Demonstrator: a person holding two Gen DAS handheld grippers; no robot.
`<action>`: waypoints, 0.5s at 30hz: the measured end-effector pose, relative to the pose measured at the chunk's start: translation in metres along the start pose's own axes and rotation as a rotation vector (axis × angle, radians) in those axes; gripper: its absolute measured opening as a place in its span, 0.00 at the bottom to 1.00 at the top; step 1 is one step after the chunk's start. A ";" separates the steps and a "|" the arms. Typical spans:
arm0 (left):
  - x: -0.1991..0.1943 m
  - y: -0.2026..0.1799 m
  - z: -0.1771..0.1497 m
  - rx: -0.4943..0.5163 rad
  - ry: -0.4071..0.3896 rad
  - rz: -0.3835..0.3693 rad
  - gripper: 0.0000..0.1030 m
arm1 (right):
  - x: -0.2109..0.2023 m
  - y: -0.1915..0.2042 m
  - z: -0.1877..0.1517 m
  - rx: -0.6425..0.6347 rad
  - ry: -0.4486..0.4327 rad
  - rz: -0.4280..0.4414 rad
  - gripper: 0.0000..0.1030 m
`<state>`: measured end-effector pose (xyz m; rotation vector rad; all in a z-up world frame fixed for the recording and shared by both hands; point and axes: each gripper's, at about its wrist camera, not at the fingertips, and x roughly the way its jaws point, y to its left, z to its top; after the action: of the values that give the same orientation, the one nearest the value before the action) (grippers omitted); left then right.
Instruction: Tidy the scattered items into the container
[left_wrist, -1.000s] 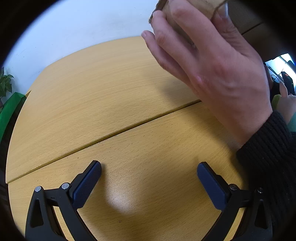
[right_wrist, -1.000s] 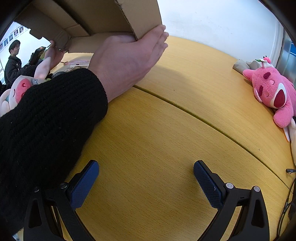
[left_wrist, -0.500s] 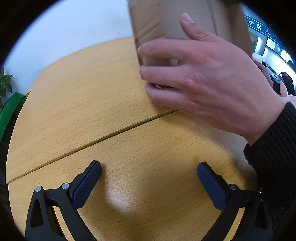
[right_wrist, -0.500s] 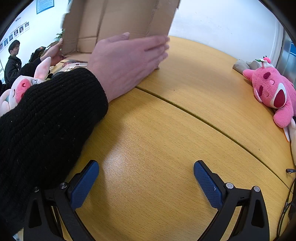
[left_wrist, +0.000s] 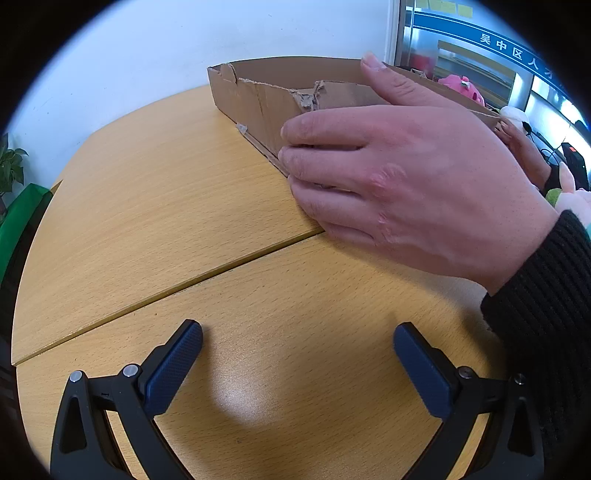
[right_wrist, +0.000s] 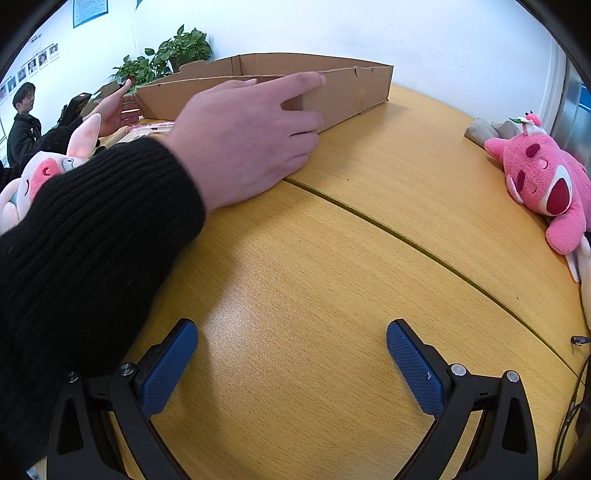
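- Right then, my left gripper (left_wrist: 297, 363) hung low over the wooden worktop (left_wrist: 155, 206), its blue fingers (left_wrist: 173, 365) spread wide with nothing between them.
- My right gripper (right_wrist: 291, 365) sat the same way, its fingers (right_wrist: 413, 365) apart and empty above bare wood.
- A shallow cardboard box (left_wrist: 258, 99) stood flat on the worktop ahead of both grippers, open side up, its near corner torn and ragged.
- A bare hand (left_wrist: 399, 177) in a black knitted sleeve (right_wrist: 85, 236) lay against the box's near wall, fingertips curled on the card and the forefinger hooked over the rim.
- A second hand (right_wrist: 114, 107) touched the box's far end.
- A pink plush toy (right_wrist: 543, 184) lay on the worktop's right edge, well apart from the box.
- Another plush, white and pink (right_wrist: 40, 173), showed beside the sleeve at the left.
- I could not tell whether anything lay inside the box.
- A leafy plant (right_wrist: 173, 51) stood behind it by the white wall.
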<state>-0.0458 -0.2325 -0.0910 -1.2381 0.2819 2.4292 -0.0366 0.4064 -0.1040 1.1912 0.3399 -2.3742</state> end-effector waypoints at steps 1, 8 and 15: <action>0.000 -0.001 0.000 -0.005 0.000 0.004 1.00 | 0.000 0.000 0.000 0.000 0.000 0.000 1.00; 0.000 -0.003 -0.001 -0.015 0.000 0.011 1.00 | 0.000 0.000 0.000 0.001 0.000 -0.001 1.00; 0.000 -0.003 0.000 -0.015 0.000 0.011 1.00 | 0.000 0.000 0.000 0.003 -0.001 -0.003 1.00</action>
<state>-0.0439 -0.2297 -0.0910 -1.2457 0.2723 2.4450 -0.0366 0.4064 -0.1039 1.1924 0.3376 -2.3783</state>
